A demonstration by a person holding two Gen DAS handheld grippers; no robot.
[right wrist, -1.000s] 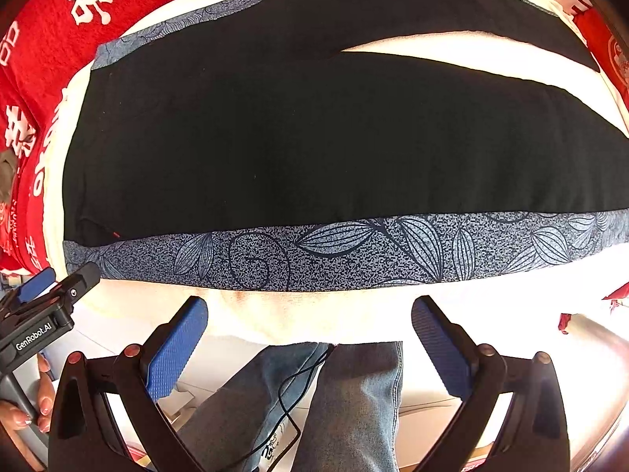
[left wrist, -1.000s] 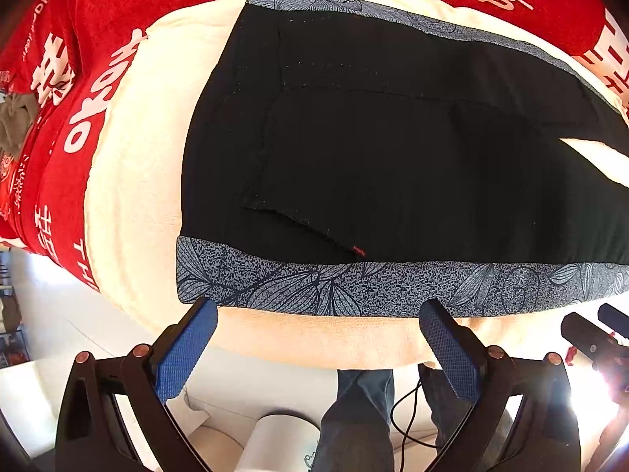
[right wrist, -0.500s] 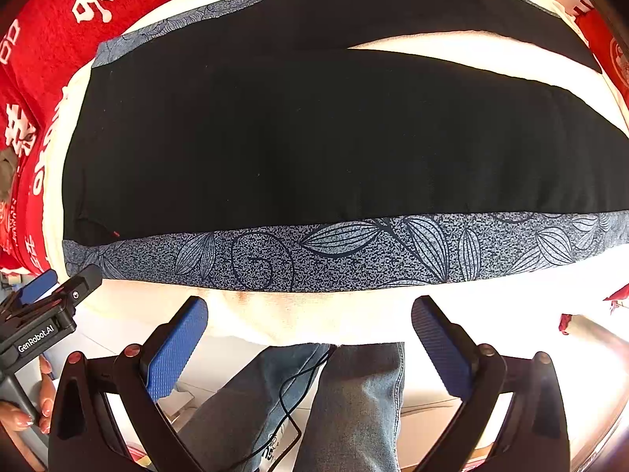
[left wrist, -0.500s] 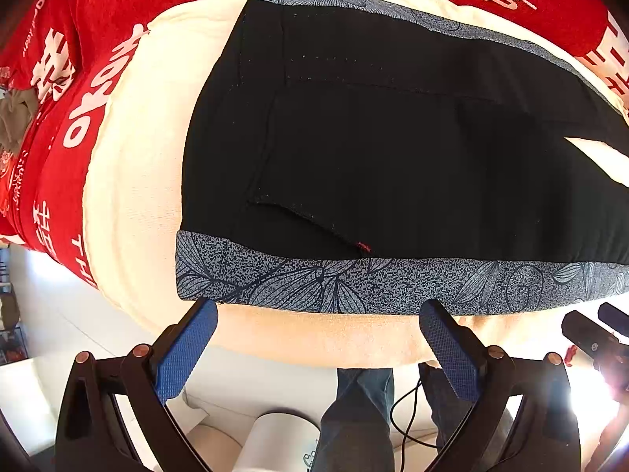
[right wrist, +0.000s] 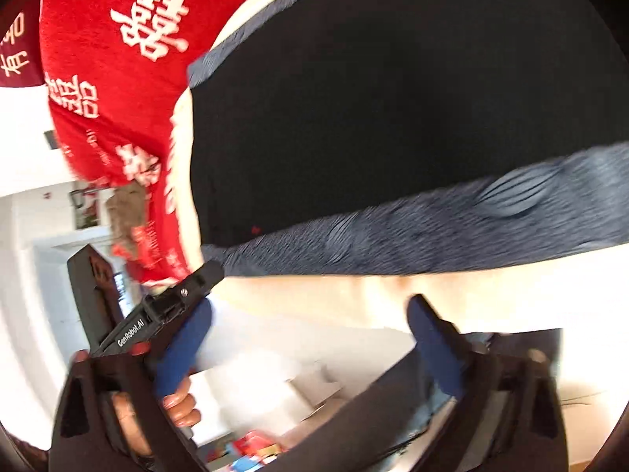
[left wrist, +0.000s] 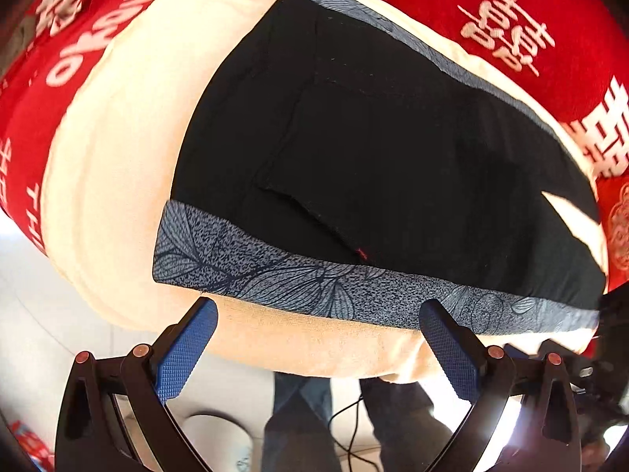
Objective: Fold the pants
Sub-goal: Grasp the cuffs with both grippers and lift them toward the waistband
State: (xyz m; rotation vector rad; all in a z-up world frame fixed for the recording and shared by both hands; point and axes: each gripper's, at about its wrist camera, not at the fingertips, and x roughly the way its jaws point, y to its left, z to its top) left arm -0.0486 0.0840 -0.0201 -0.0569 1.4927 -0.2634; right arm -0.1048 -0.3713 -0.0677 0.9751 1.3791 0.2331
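Black pants (left wrist: pixel 373 165) with a blue-grey leaf-patterned side stripe (left wrist: pixel 314 279) lie flat on a cream cloth (left wrist: pixel 118 137). The waist end is at the left, and the legs run off to the right. My left gripper (left wrist: pixel 318 318) is open and empty, just short of the near stripe by the waist corner. My right gripper (right wrist: pixel 310 318) is open and empty, close to the near stripe (right wrist: pixel 432 228) of the pants (right wrist: pixel 373 118); this view is blurred. The left gripper's body (right wrist: pixel 157 314) shows at the left of the right wrist view.
A red cover with white characters (left wrist: pixel 511 19) lies under the cream cloth and surrounds it. The person's jean-clad legs (left wrist: pixel 298 424) and a thin black cable stand below the table's near edge. White floor and a white round object (left wrist: pixel 220 440) lie lower left.
My right gripper has swung left and nearer the pants, toward the waist end and the left gripper; its view is now blurred. My left gripper has shifted slightly, tilting toward the waist corner.
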